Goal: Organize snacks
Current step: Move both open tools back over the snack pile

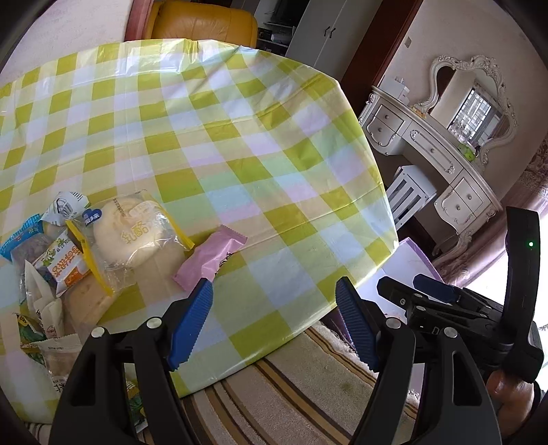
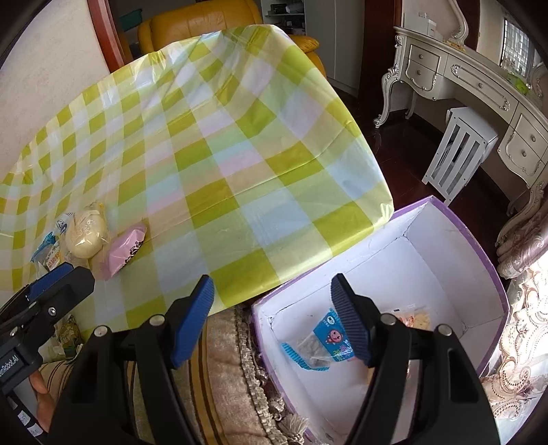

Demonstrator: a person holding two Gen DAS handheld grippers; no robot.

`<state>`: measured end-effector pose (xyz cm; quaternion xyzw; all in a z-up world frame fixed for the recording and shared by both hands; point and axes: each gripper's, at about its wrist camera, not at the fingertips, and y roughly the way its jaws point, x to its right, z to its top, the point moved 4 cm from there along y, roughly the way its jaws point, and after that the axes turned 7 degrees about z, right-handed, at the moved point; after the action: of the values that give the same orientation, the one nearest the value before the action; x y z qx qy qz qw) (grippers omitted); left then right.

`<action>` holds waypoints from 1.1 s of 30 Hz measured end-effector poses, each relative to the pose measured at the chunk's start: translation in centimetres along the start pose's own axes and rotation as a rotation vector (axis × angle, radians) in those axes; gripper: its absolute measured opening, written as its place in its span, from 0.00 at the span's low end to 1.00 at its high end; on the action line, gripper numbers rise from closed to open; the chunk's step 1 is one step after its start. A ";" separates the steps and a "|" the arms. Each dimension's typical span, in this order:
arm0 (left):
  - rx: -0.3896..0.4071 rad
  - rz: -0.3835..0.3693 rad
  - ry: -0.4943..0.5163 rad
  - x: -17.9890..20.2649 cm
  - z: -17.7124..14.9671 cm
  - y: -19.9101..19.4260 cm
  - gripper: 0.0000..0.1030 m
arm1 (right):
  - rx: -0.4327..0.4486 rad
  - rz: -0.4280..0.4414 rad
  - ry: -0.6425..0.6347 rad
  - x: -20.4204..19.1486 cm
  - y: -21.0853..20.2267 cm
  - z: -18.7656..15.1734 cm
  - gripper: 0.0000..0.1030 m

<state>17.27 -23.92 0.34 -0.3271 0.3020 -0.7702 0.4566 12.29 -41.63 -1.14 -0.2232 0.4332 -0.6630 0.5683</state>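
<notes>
A pile of snack packets lies at the near left of the checked table: a round bun in clear wrap, a pink packet and an orange-and-white packet. My left gripper is open and empty, just in front of the pink packet. My right gripper is open and empty, hovering over the near left rim of a purple box with white inside, beside the table. A blue packet and an orange packet lie in the box.
A striped rug covers the floor below the table edge. A white dresser with mirror and a white stool stand at the right. A yellow armchair is behind the table.
</notes>
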 end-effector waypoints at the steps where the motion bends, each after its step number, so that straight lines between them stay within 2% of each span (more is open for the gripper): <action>1: 0.002 0.004 -0.007 -0.4 -0.2 -0.2 0.70 | 0.000 0.010 -0.006 -0.5 0.1 -0.1 0.69; 12: 0.015 0.037 -0.103 -4.8 -1.7 -2.3 0.70 | -0.017 0.079 -0.075 -4.7 0.7 -0.5 0.69; 23: 0.023 0.097 -0.307 -14.1 -4.9 -6.1 0.68 | -0.083 0.163 -0.240 -10.7 1.7 -1.9 0.69; 29: 0.007 0.179 -0.402 -19.9 -7.0 -8.0 0.59 | -0.155 0.232 -0.397 -15.6 2.5 -4.0 0.69; 33: -0.018 0.204 -0.435 -22.1 -7.8 -8.1 0.53 | -0.195 0.265 -0.496 -18.6 3.0 -5.5 0.69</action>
<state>15.26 0.53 -3.26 -0.4572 0.2350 -0.6289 0.5834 14.40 -22.23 -2.83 -0.3733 0.3680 -0.4636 0.7143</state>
